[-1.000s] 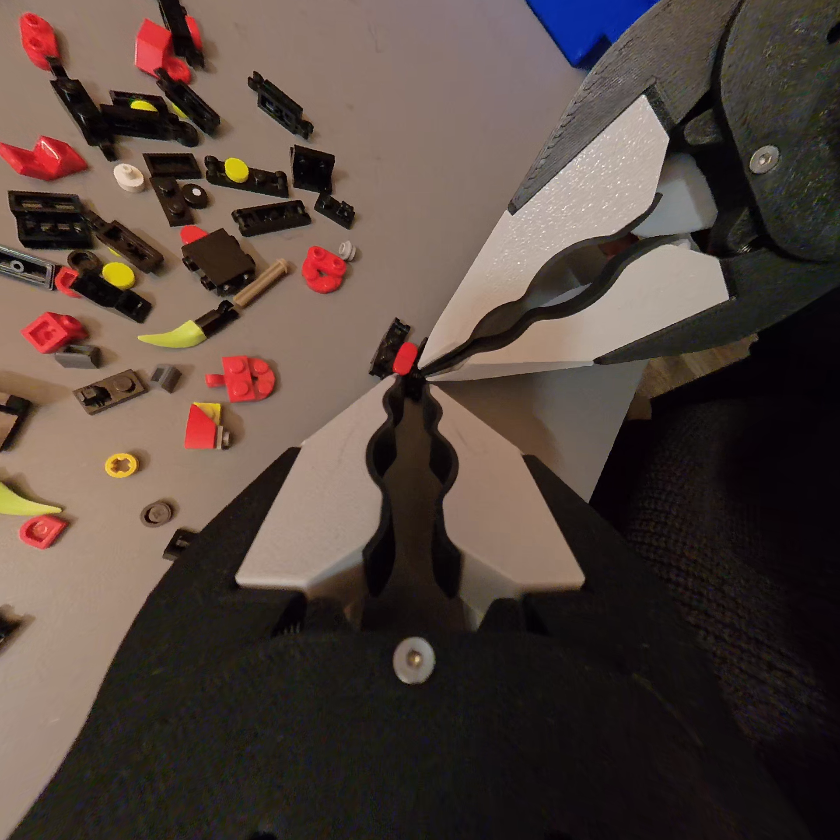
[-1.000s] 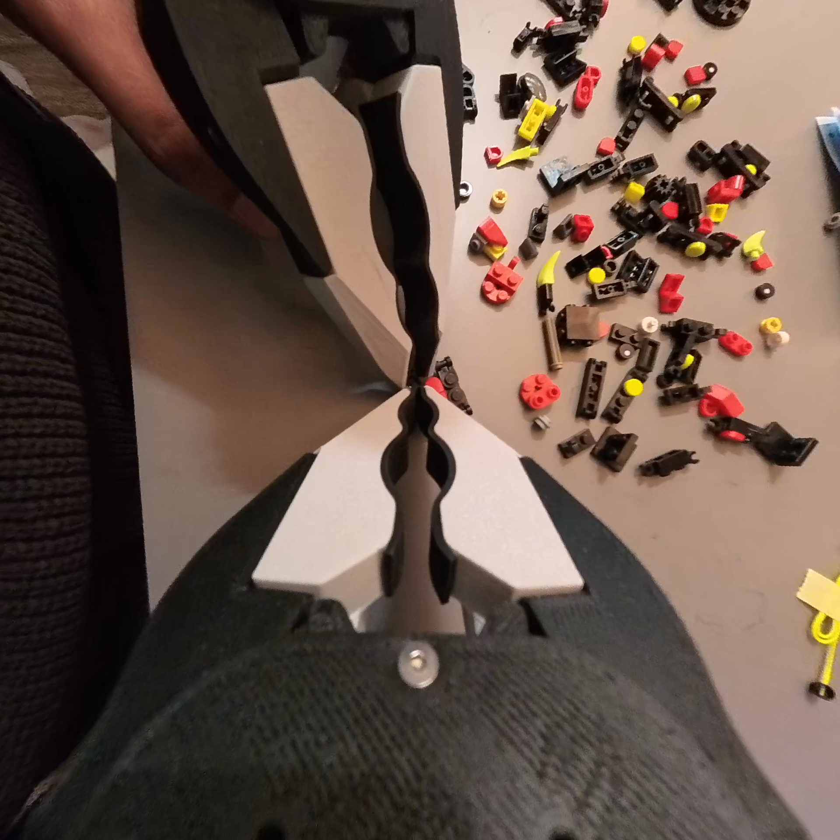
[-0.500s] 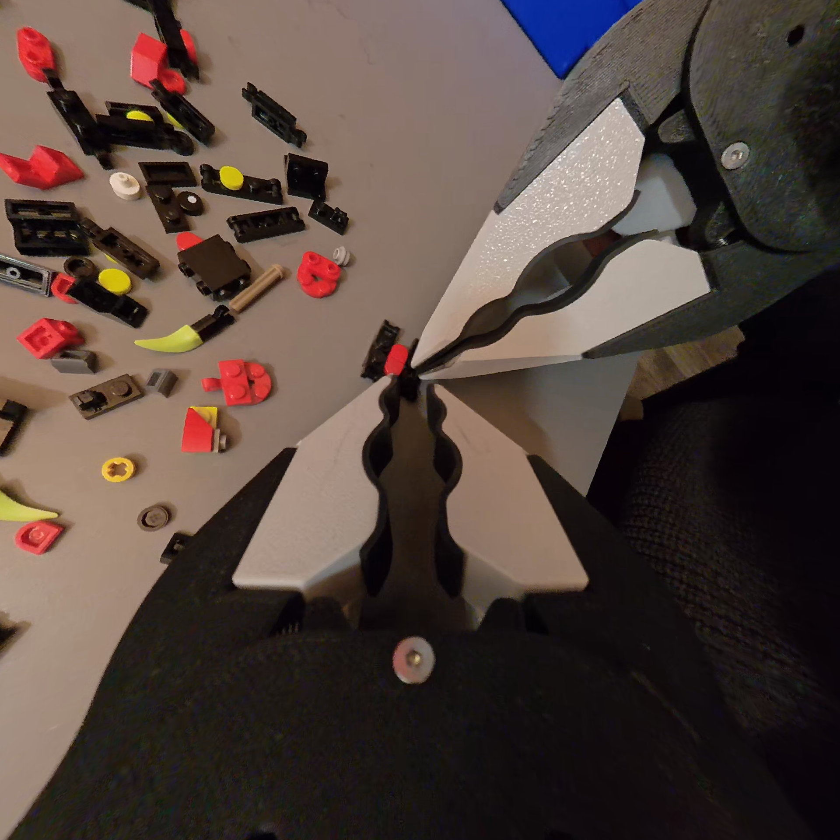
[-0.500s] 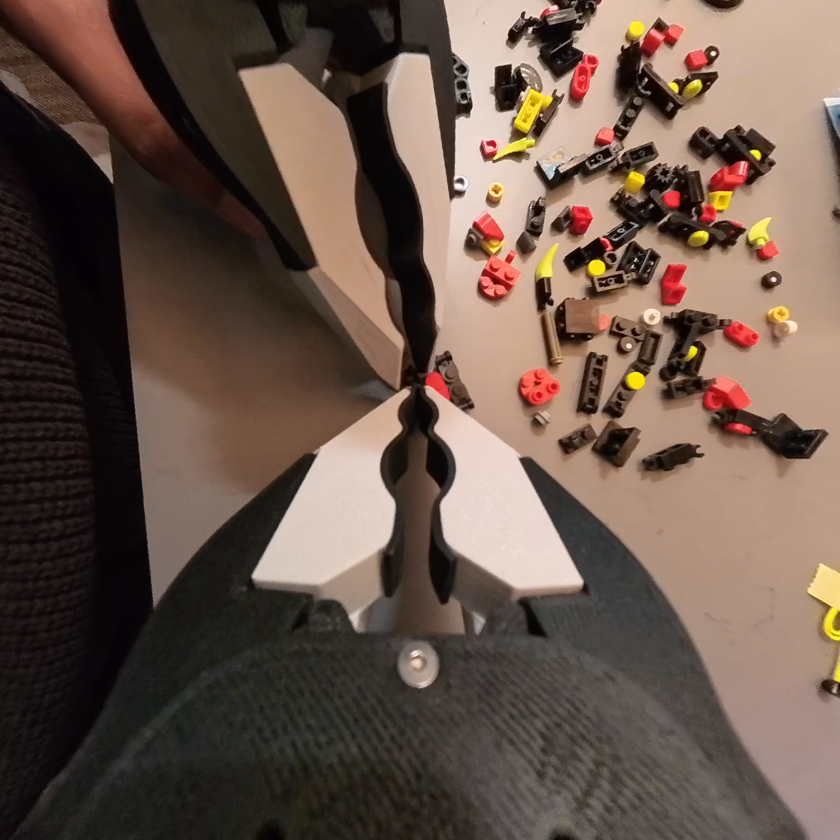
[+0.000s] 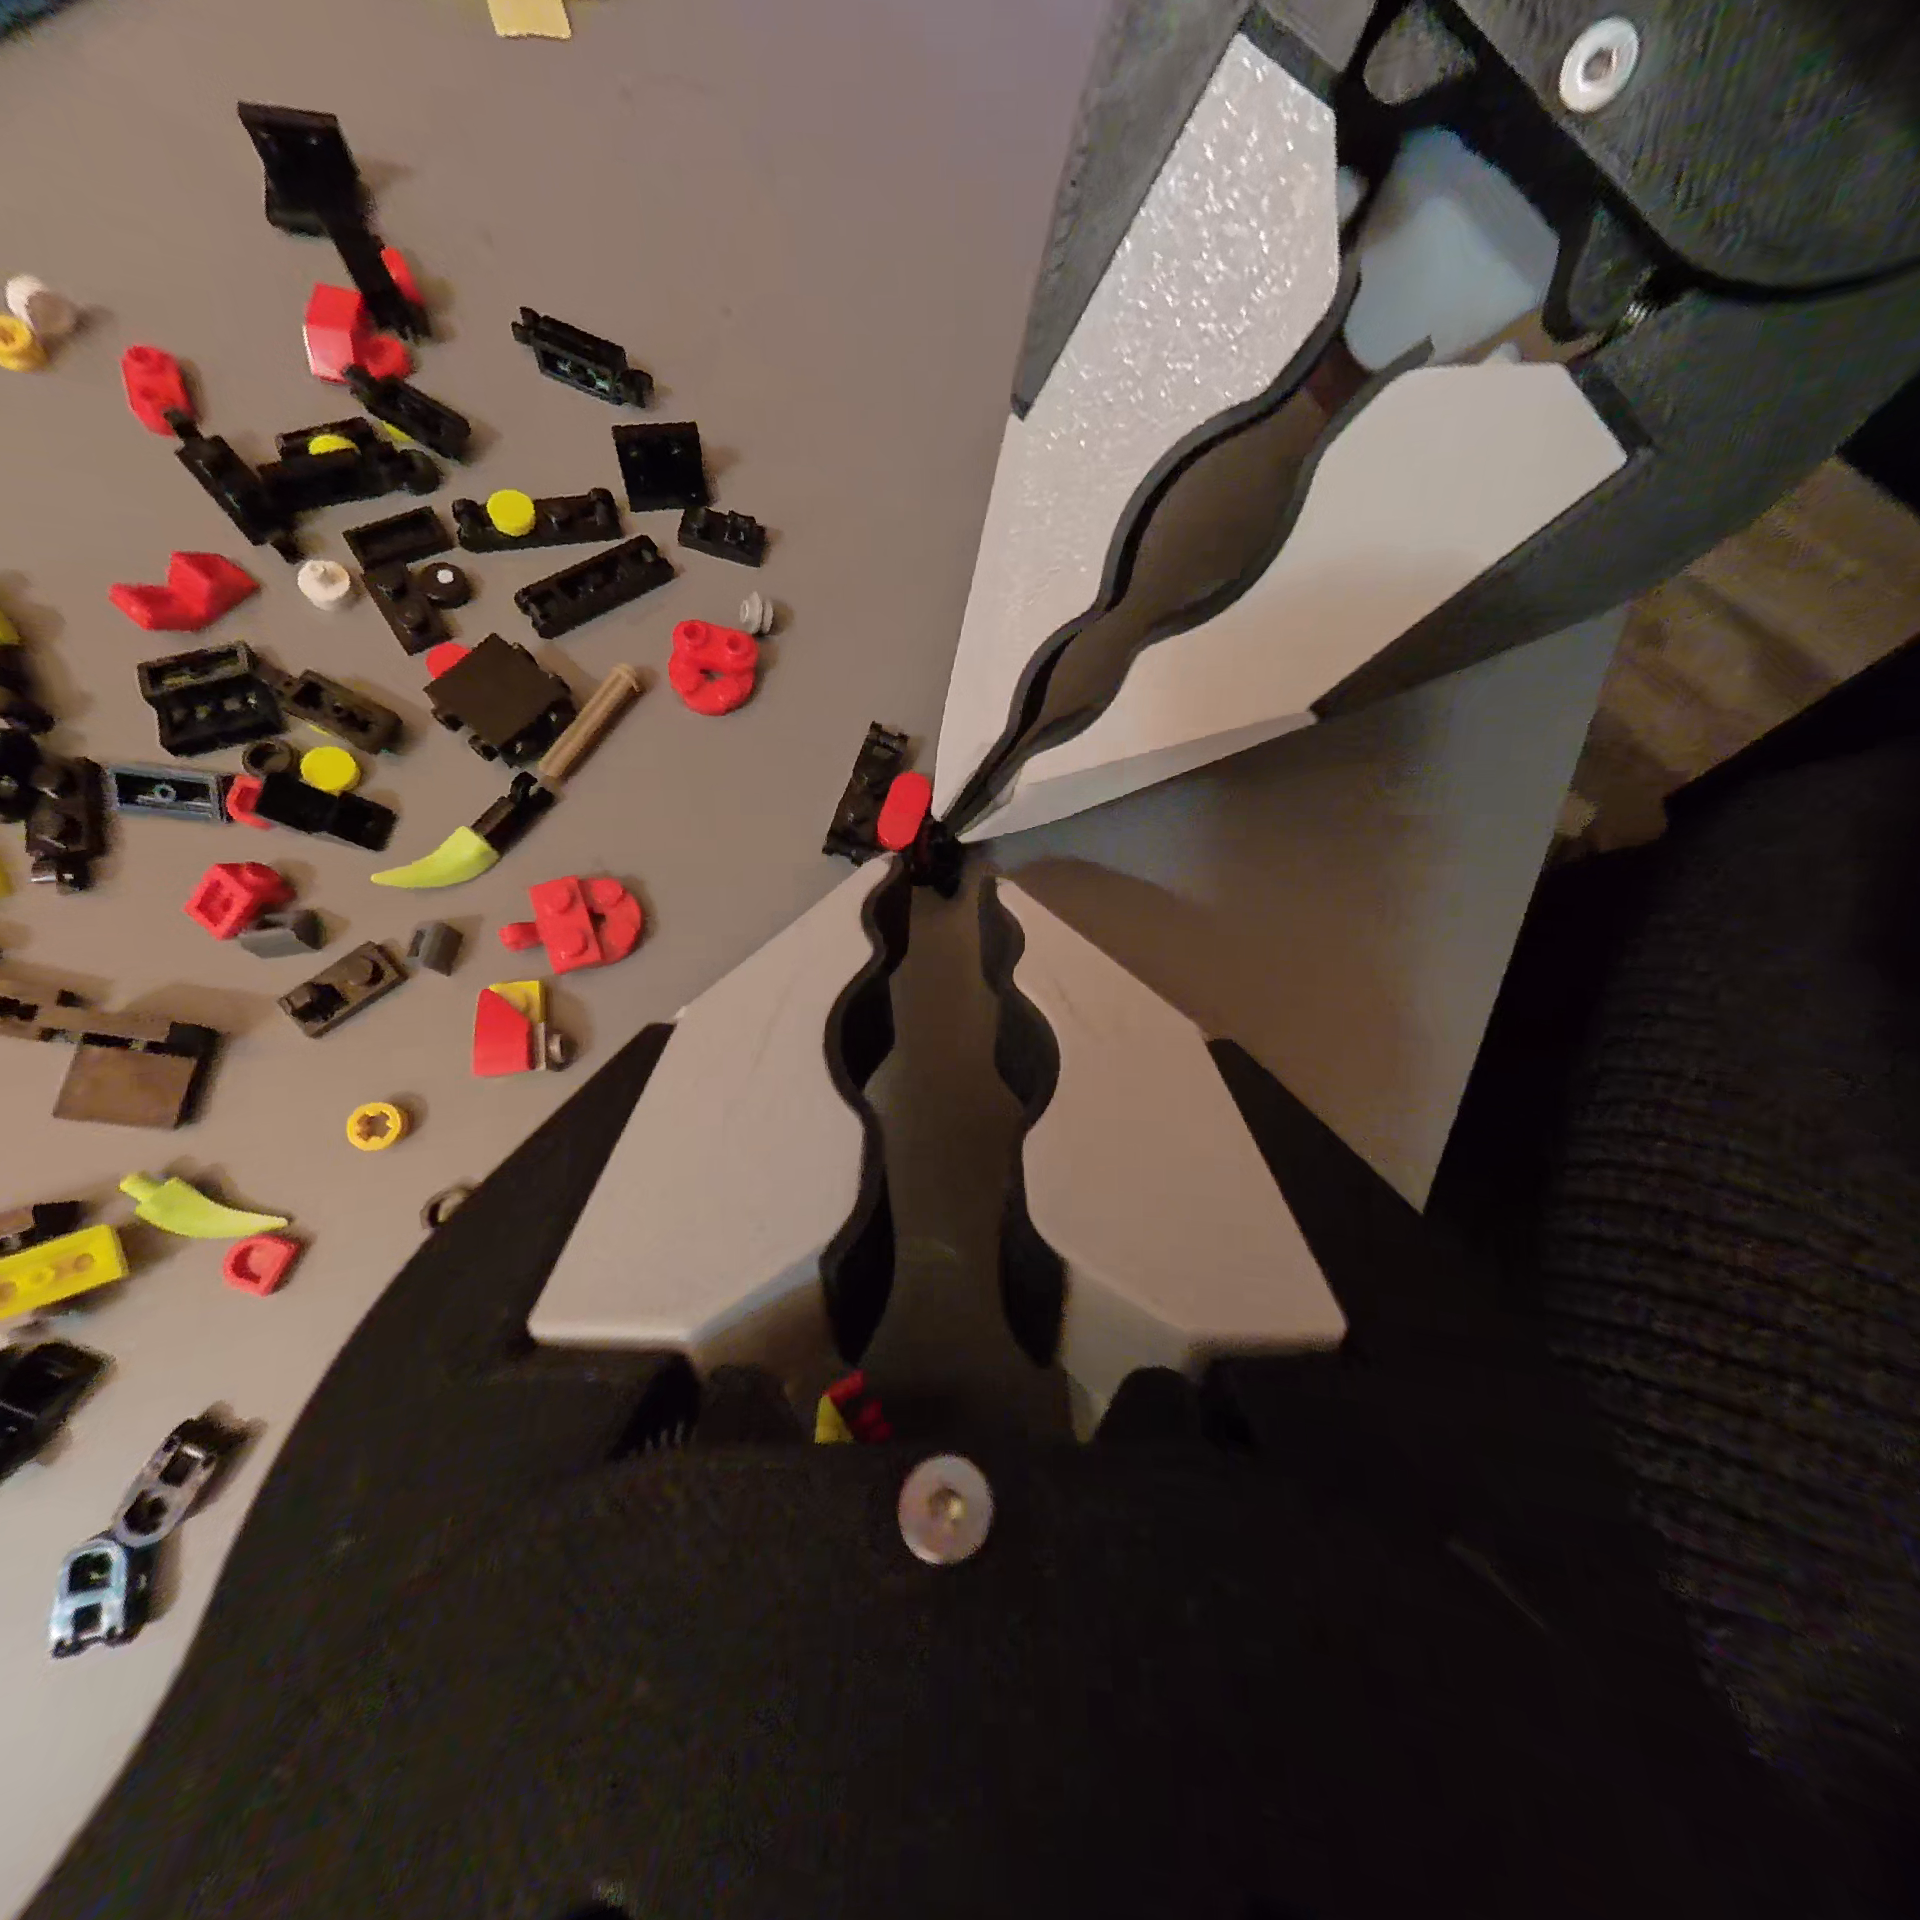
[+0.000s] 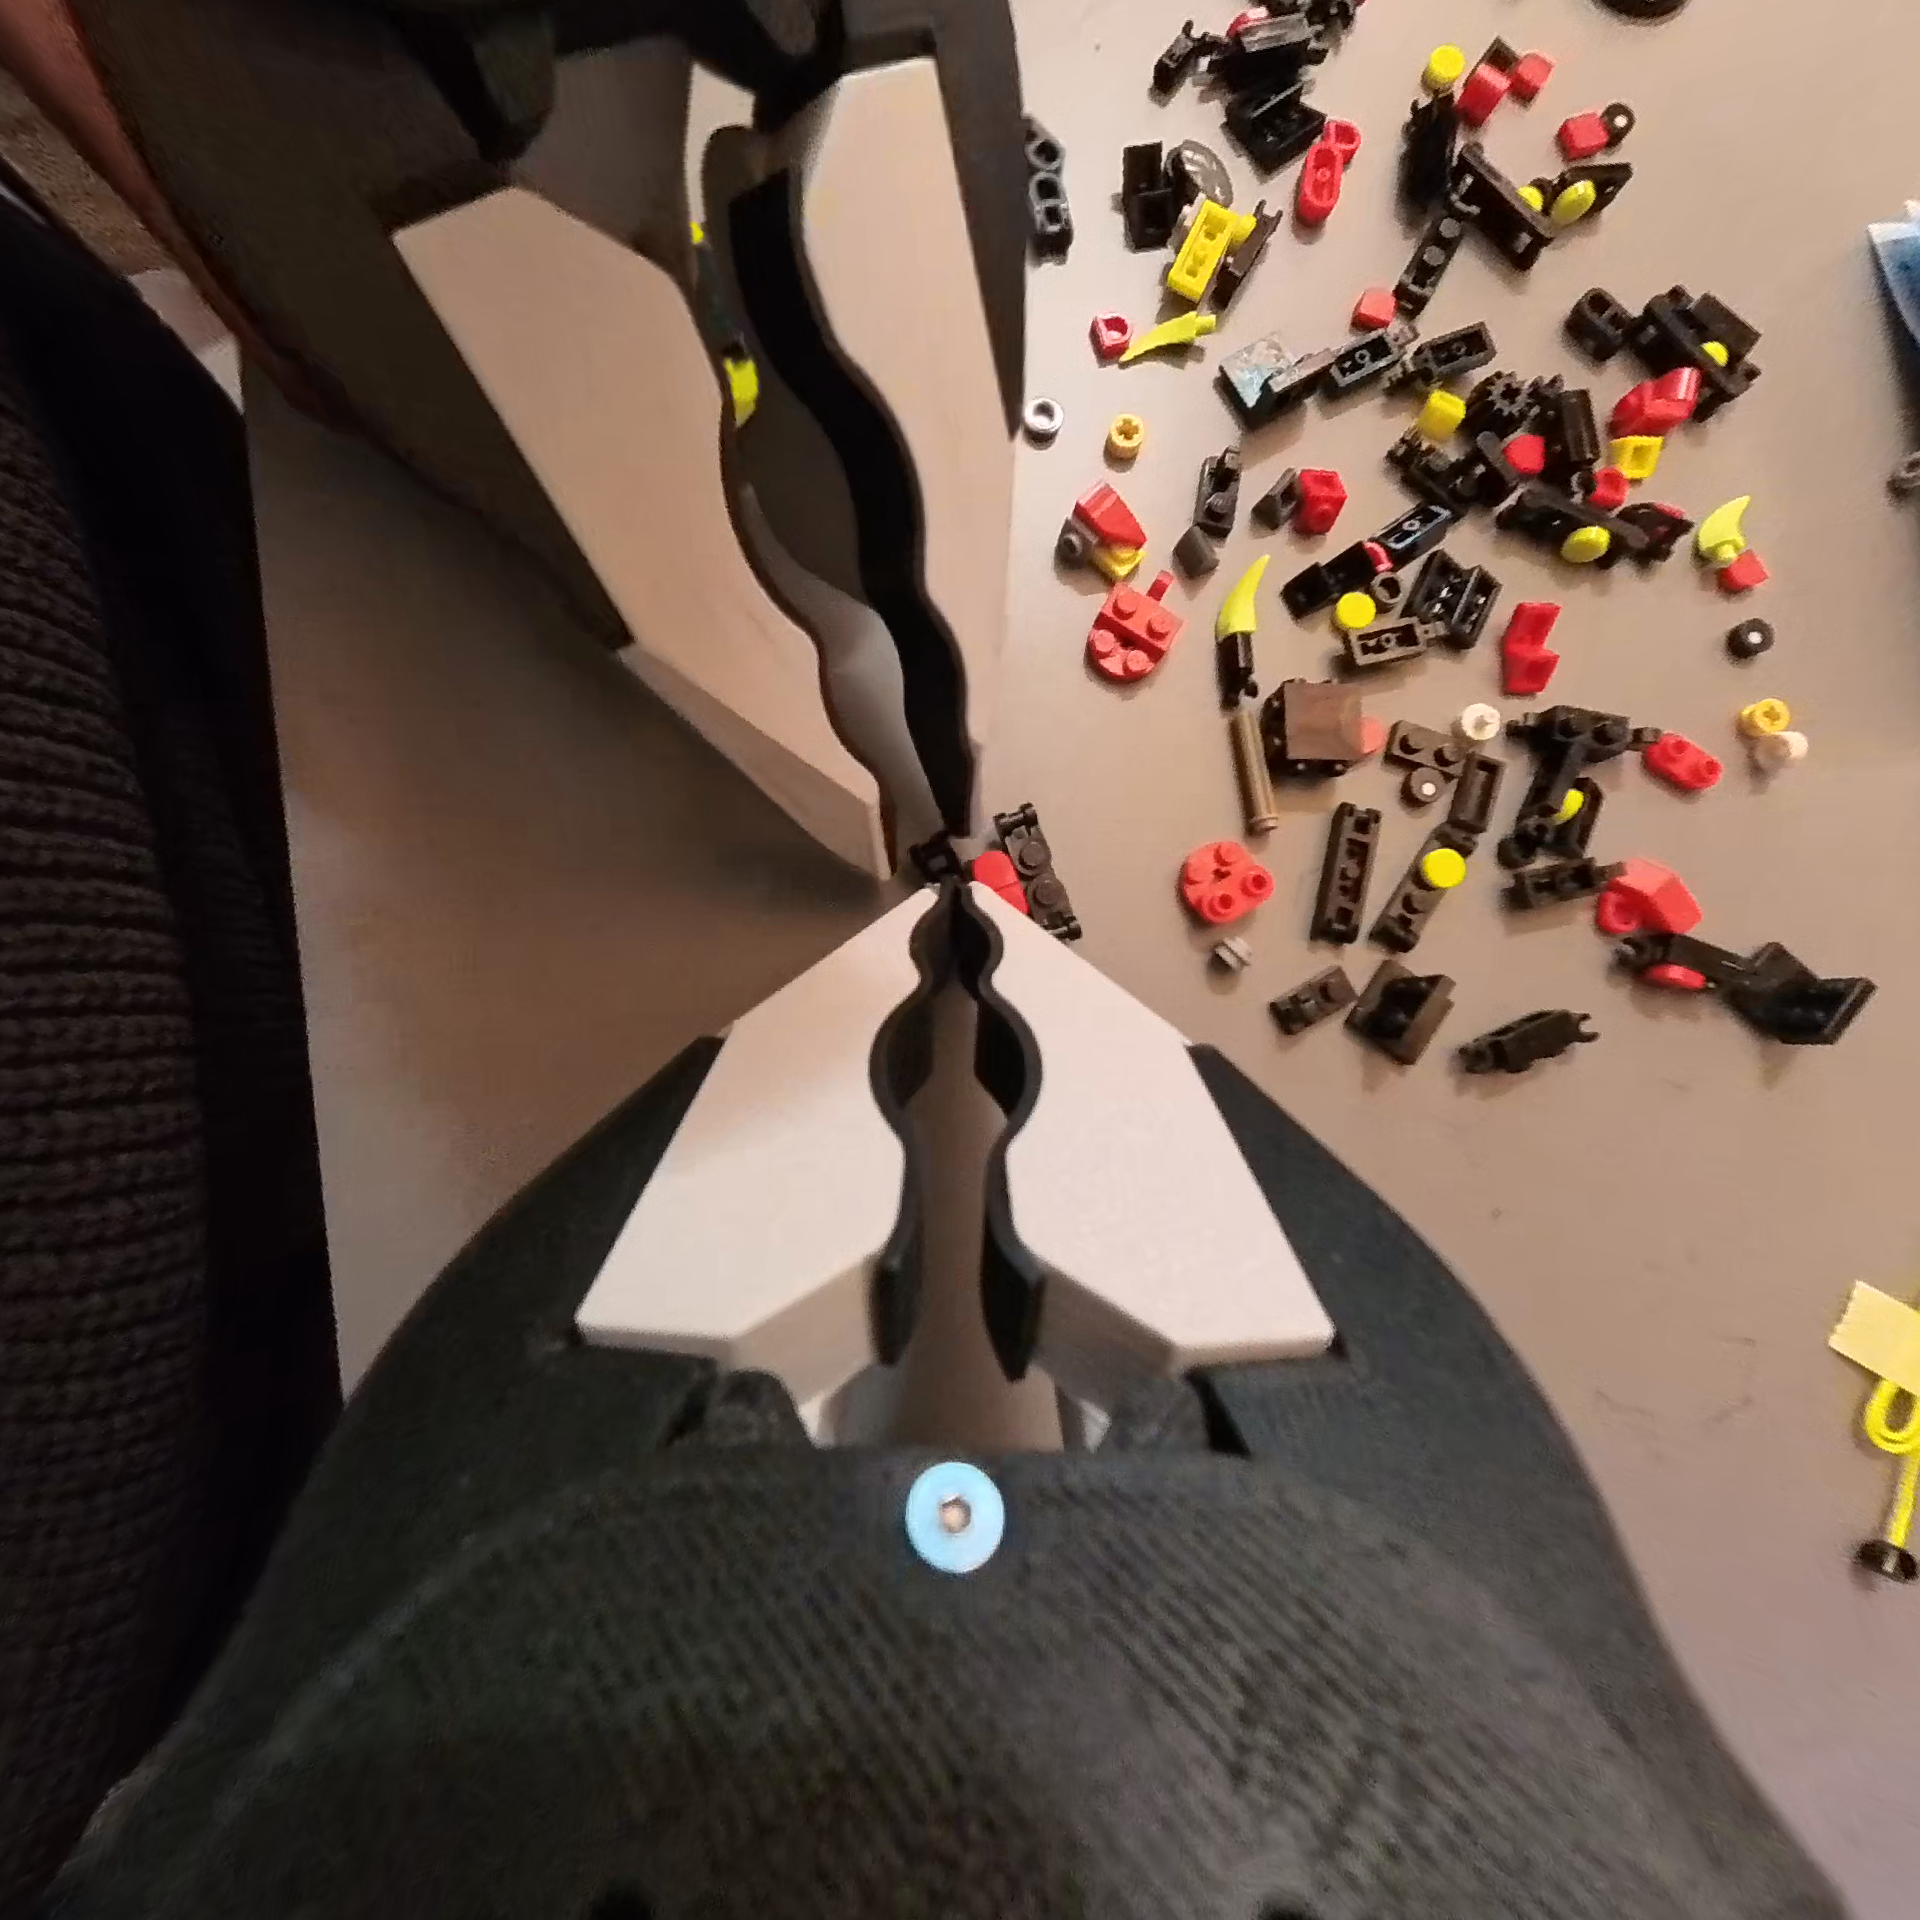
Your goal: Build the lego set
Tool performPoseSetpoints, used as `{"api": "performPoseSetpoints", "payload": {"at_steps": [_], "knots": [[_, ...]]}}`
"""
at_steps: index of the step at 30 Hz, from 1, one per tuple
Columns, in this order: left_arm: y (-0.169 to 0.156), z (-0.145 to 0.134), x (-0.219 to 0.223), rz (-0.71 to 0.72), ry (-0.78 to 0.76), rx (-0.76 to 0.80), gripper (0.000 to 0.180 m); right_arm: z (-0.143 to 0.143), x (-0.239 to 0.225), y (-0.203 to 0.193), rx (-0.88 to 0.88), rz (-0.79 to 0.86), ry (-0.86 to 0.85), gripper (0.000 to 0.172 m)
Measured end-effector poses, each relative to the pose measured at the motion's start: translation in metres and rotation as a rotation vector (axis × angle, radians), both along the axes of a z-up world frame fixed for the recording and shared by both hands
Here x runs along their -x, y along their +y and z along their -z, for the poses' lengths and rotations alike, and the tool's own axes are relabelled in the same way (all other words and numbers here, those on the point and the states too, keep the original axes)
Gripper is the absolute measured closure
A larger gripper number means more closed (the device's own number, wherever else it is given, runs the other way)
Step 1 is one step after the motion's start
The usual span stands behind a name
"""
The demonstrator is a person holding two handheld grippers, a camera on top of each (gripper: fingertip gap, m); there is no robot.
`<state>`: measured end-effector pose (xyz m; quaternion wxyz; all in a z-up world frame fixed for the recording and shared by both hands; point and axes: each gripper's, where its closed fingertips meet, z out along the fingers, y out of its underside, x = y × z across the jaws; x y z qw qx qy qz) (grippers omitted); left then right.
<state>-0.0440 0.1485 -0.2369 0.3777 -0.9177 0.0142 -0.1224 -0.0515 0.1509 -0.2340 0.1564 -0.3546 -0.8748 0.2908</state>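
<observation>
Black clip piece (image 5: 932,854) sits at the meeting point of both grippers' tips, raised off the grey table (image 5: 852,208), just beside the small black plate with a red rounded tile (image 5: 902,810) on it. Left gripper (image 5: 938,883): jaws slightly parted, the piece standing between the tips; left pad looks against it, right pad shows a gap, so no clear pinch. Right gripper (image 6: 952,902): jaws clenched tight, tips pinching the same black clip piece (image 6: 935,858) from the opposite side; in the left wrist view it comes in from upper right with its tips closed on the piece.

Relative to the clip piece: red round plate with studs (image 5: 712,665) up-left of it, well apart. Red half-round plate (image 5: 582,925) to its left. Lime claw on a black holder (image 5: 457,852) further left, tan pin (image 5: 592,717) above that. Yellow round ring (image 5: 376,1125) down-left. Main scatter of black, red and yellow bricks (image 6: 1507,468) lies beyond, all apart from the grippers. Dark knit fabric (image 5: 1714,1195) to the right of the piece, past the table edge. Yellow sticky paper (image 6: 1875,1340) far off at the table's edge in the right wrist view.
</observation>
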Motion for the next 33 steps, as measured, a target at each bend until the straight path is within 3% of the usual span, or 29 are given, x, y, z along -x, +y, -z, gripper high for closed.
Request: {"api": "performPoseSetpoints", "payload": {"at_steps": [20, 33], "knots": [[0.0009, 0.003, 0.0022, 0.094, 0.254, -0.05, 0.174, 0.0004, -0.0031, 0.0004, 0.033, -0.002, -0.026, 0.172], [0.001, 0.003, 0.0018, 0.091, 0.233, -0.049, 0.175, -0.0002, -0.0024, 0.0015, 0.034, 0.001, -0.016, 0.172]]}}
